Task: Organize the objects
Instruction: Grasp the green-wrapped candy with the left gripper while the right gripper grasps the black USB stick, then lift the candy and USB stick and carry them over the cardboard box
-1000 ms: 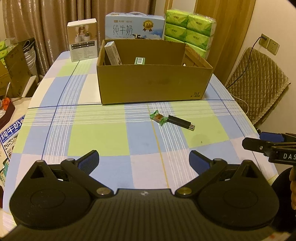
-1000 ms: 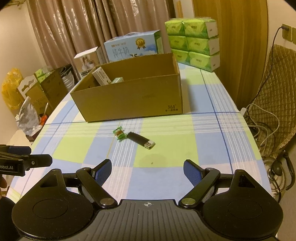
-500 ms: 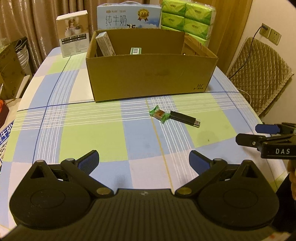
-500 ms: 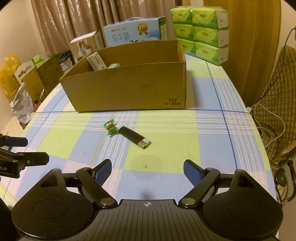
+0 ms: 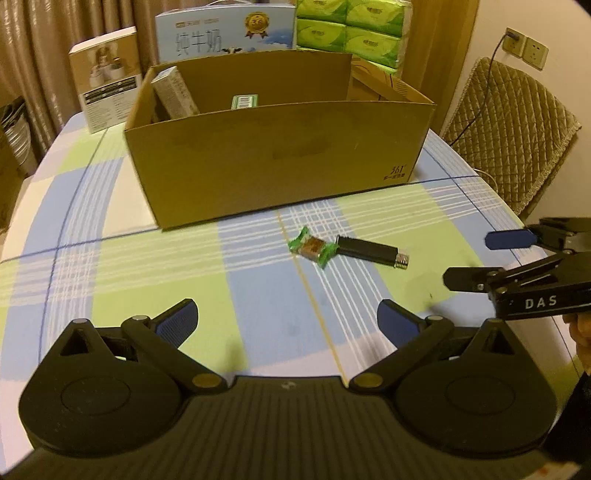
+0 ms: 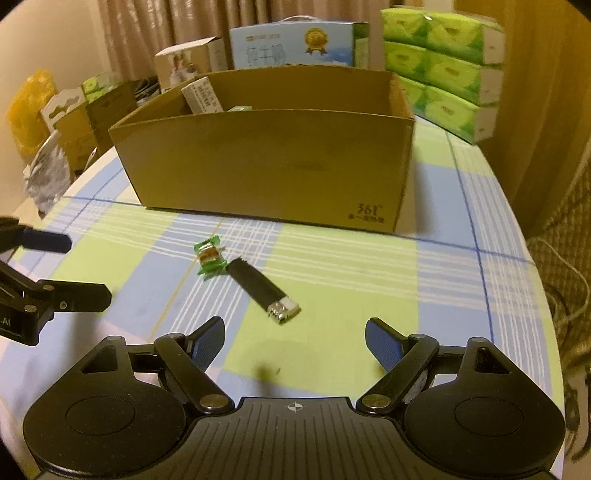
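A green-wrapped candy (image 5: 313, 248) and a black lighter (image 5: 370, 251) lie touching on the checked tablecloth, in front of an open cardboard box (image 5: 280, 162). The candy (image 6: 209, 256), the lighter (image 6: 263, 290) and the box (image 6: 269, 166) also show in the right wrist view. Inside the box are a small upright carton (image 5: 174, 92) and a green packet (image 5: 244, 100). My left gripper (image 5: 286, 319) is open and empty, short of the candy. My right gripper (image 6: 294, 338) is open and empty, just short of the lighter's metal end.
Behind the box stand a blue milk carton (image 5: 225, 31), a white product box (image 5: 107, 79) and stacked green tissue packs (image 5: 351, 27). A quilted chair (image 5: 509, 125) stands off the table's right edge. More boxes and bags (image 6: 74, 114) sit left of the table.
Both grippers have moved forward over the table toward the candy and lighter, which now look nearer and larger. Both stay open.
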